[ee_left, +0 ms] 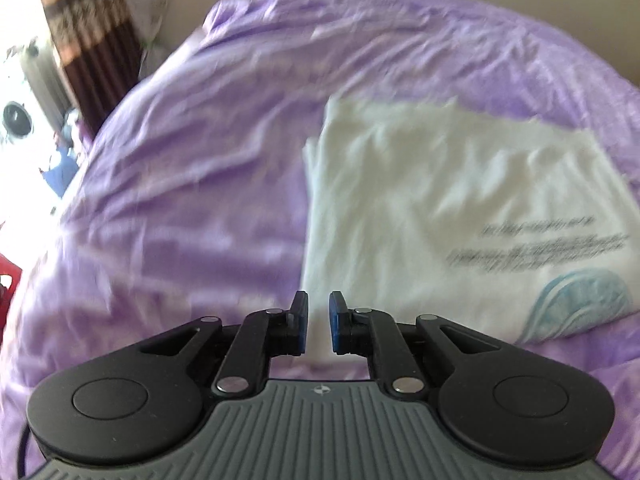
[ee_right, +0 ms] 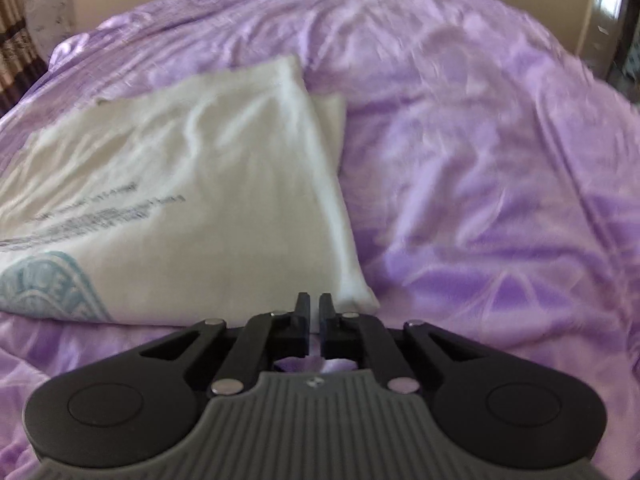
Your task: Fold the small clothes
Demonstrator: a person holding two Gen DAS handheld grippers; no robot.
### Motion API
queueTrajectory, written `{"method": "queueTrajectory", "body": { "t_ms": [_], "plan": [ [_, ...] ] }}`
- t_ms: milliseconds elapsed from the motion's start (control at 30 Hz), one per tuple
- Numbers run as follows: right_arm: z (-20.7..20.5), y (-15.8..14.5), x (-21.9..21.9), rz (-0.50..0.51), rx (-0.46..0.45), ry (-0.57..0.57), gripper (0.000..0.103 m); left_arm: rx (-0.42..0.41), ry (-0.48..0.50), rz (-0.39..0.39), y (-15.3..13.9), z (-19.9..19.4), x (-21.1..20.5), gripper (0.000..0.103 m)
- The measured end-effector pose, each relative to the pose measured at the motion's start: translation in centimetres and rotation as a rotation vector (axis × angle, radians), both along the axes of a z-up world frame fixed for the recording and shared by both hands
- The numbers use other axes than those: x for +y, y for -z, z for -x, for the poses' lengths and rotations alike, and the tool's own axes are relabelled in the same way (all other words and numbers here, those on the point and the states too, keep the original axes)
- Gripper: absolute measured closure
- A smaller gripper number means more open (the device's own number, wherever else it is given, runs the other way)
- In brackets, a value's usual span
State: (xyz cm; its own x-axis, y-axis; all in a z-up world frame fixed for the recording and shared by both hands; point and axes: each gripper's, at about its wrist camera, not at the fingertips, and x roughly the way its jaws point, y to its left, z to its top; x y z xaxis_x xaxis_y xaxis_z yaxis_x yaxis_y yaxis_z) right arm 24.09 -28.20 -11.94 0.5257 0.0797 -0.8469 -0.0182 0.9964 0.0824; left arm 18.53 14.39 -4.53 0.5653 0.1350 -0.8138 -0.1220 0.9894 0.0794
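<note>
White garment point(ee_left: 440, 208), folded, lies flat on purple bedsheet point(ee_left: 180, 200); black print lines + teal emblem near its lower edge, text blurred, unreadable. Both views motion-blurred.

L tool point(ee_left: 318, 322): jaws narrow, small gap w/ white cloth showing between the pads at garment's near-left corner; can't tell if pads press on it.

R tool point(ee_right: 315, 326): jaws drawn together, sliver of white cloth between the pads at garment's near-right corner point(ee_right: 360, 296) — pinched.

Curtain point(ee_left: 80, 32) at far left, L view.
</note>
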Motion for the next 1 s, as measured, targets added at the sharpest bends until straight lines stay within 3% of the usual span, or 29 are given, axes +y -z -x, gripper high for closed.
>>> {"method": "queueTrajectory", "body": {
  "t_ms": [100, 167, 267, 333, 567, 800, 900, 1000],
  "plan": [
    [0.0, -2.2, -0.6, -0.046, -0.042, -0.015, 0.087, -0.056, 0.057, 0.028, -2.0, -1.1, -2.0, 0.090],
    [-0.5, -3.5, -1.2, -0.094, -0.070, -0.017, 0.067, -0.078, 0.089, 0.054, -2.7, -2.3, -3.4, 0.090],
    [-1.8, -4.8, -2.4, -0.187, -0.091, -0.016, 0.052, -0.101, 0.134, 0.101, -2.4, -4.0, -5.3, 0.089],
    [-2.5, -5.1, -3.2, -0.250, -0.096, -0.013, 0.047, -0.087, 0.151, 0.124, -1.4, -5.1, -6.3, 0.089],
    [-6.8, -1.2, -6.5, -0.441, -0.012, 0.085, 0.045, -0.015, 0.178, 0.131, 2.1, -7.2, -8.2, 0.089],
    [-10.2, 3.8, -8.0, -0.529, 0.066, 0.122, 0.045, 0.041, 0.203, 0.112, 4.3, -9.9, -9.3, 0.089],
    [-11.5, 5.5, -8.5, -0.601, 0.083, 0.130, 0.048, 0.058, 0.233, 0.117, 5.3, -11.0, -10.3, 0.089],
    [-12.6, 7.0, -8.8, -0.681, 0.094, 0.131, 0.058, 0.090, 0.243, 0.145, 6.4, -12.1, -11.4, 0.089]
  ]
}}
